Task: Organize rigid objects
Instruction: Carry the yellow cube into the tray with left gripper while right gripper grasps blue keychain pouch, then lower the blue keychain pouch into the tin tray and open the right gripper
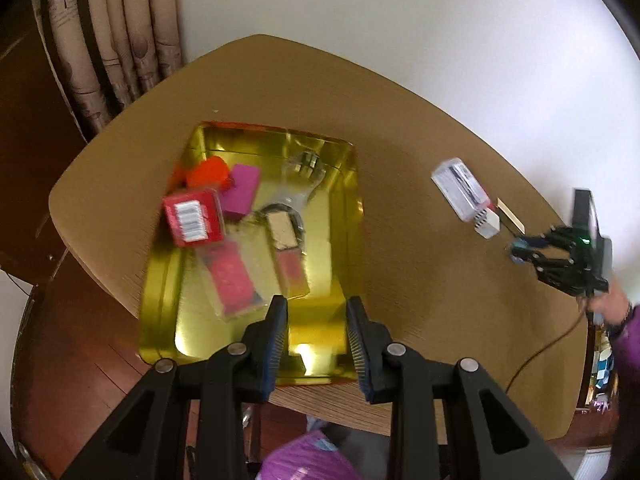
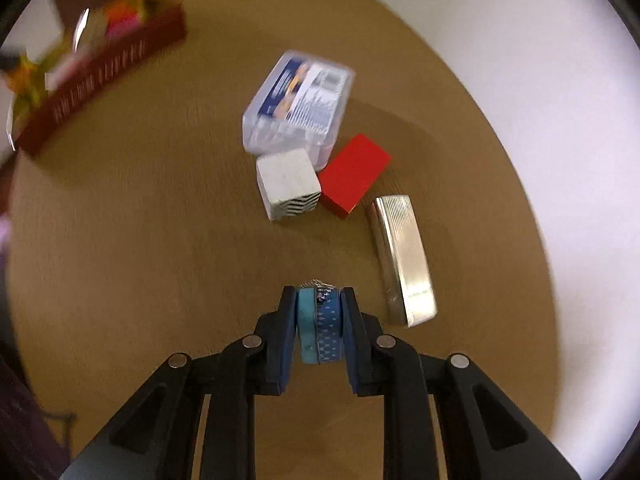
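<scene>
1 blue packet (image 2: 320,326) clamped between right gripper (image 2: 319,300) pads.

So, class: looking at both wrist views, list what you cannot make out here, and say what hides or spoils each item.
- Left wrist view: labels on the red box in the gold tray are smeared by motion blur.
- Right wrist view: the blue item is mostly covered by the right gripper jaws, so its shape is unclear.
- Right wrist view: print on the clear plastic case is too blurred to read.
- Right wrist view: the tray's contents are blurred and cut by the edge.
</scene>
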`<state>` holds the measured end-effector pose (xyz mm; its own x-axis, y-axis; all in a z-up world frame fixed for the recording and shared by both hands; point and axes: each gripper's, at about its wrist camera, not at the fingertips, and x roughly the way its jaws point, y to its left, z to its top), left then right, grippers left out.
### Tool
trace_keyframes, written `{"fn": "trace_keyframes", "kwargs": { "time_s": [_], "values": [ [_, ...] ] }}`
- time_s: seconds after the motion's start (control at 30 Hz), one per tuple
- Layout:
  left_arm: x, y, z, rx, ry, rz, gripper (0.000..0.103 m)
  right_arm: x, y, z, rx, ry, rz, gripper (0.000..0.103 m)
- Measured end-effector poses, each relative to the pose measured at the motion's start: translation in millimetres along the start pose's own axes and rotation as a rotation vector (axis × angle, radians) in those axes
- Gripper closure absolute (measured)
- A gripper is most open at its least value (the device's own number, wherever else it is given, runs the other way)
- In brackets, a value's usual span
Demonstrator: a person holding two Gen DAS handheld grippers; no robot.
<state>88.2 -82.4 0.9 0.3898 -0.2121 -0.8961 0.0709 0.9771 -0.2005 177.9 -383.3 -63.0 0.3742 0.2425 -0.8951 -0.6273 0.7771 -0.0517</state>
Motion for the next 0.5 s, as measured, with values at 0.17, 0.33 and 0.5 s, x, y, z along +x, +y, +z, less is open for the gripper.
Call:
{"fn": "trace_keyframes", "kwargs": {
  "time_s": [0.17,0.33,0.5],
  "values": [
    [5,3,8,0.064,-0.065,0.127,0.072,-36,-4,-21,0.221,-0.135,0.195,0.083],
    [15,16,12,0.032,-0.046,0.092,0.072,-62,14,-26,0.317,-0.218,0.317,0.083],
    [7,44,5,-0.061,-0.075,0.071,0.072,-90,60,0,0.334,-0.321,0.464,0.083]
  ]
}}
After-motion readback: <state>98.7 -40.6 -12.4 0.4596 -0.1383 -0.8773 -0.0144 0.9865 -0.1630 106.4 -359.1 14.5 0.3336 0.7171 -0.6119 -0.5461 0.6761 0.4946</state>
